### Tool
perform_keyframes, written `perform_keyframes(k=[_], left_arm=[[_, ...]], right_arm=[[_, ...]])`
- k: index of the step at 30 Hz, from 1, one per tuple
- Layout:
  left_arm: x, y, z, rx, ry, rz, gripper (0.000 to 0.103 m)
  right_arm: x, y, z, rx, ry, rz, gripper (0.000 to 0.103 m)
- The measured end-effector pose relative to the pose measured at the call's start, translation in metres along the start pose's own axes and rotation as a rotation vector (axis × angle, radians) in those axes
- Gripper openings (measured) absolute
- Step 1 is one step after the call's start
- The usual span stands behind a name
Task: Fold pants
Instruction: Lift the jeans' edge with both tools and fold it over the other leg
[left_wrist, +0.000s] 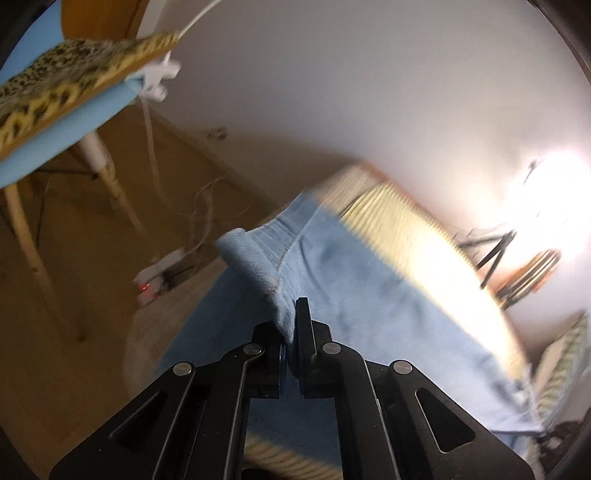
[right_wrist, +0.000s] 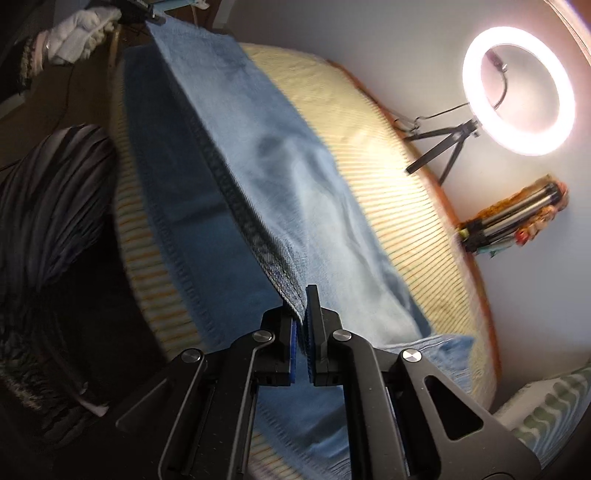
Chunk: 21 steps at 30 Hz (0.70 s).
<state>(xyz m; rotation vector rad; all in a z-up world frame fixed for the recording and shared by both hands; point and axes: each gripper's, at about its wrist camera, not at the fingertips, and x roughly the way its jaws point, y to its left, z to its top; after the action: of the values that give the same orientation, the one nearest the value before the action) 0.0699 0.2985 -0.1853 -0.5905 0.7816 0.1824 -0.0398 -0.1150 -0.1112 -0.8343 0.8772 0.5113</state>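
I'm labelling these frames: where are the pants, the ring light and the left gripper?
pants (right_wrist: 295, 173): right wrist view, lit denim panel.
ring light (right_wrist: 517, 98): right wrist view, glowing ring's left rim.
left gripper (left_wrist: 291, 317): left wrist view, between fingertips, shut on pants.

Both grippers are clamped down tight: left gripper (left_wrist: 291, 325) pinching the jeans (left_wrist: 351, 280) edge, right gripper (right_wrist: 301, 314) doing the same on a hem, both raised.

Motion blurs the pants (left_wrist: 343, 280) and striped bedcover (left_wrist: 413, 236).
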Motion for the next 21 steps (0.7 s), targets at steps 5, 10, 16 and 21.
perform_keyframes(k=[5, 10, 16, 21], left_arm=[[0.018, 0.017, -0.017, -0.048, 0.059, 0.019, 0.004], [0.012, 0.011, -0.014, -0.018, 0.054, 0.037, 0.007], [0.006, 0.009, -0.022, 0.041, 0.059, 0.096, 0.011], [-0.002, 0.022, -0.022, 0.015, 0.080, 0.123, 0.018]], right_arm=[[0.020, 0.024, -0.006, -0.072, 0.061, 0.012, 0.004], [0.024, 0.021, -0.009, -0.062, 0.076, 0.035, 0.004], [0.025, 0.024, -0.012, -0.047, 0.076, 0.044, 0.004], [0.035, 0.026, -0.013, -0.026, 0.104, 0.065, 0.004]])
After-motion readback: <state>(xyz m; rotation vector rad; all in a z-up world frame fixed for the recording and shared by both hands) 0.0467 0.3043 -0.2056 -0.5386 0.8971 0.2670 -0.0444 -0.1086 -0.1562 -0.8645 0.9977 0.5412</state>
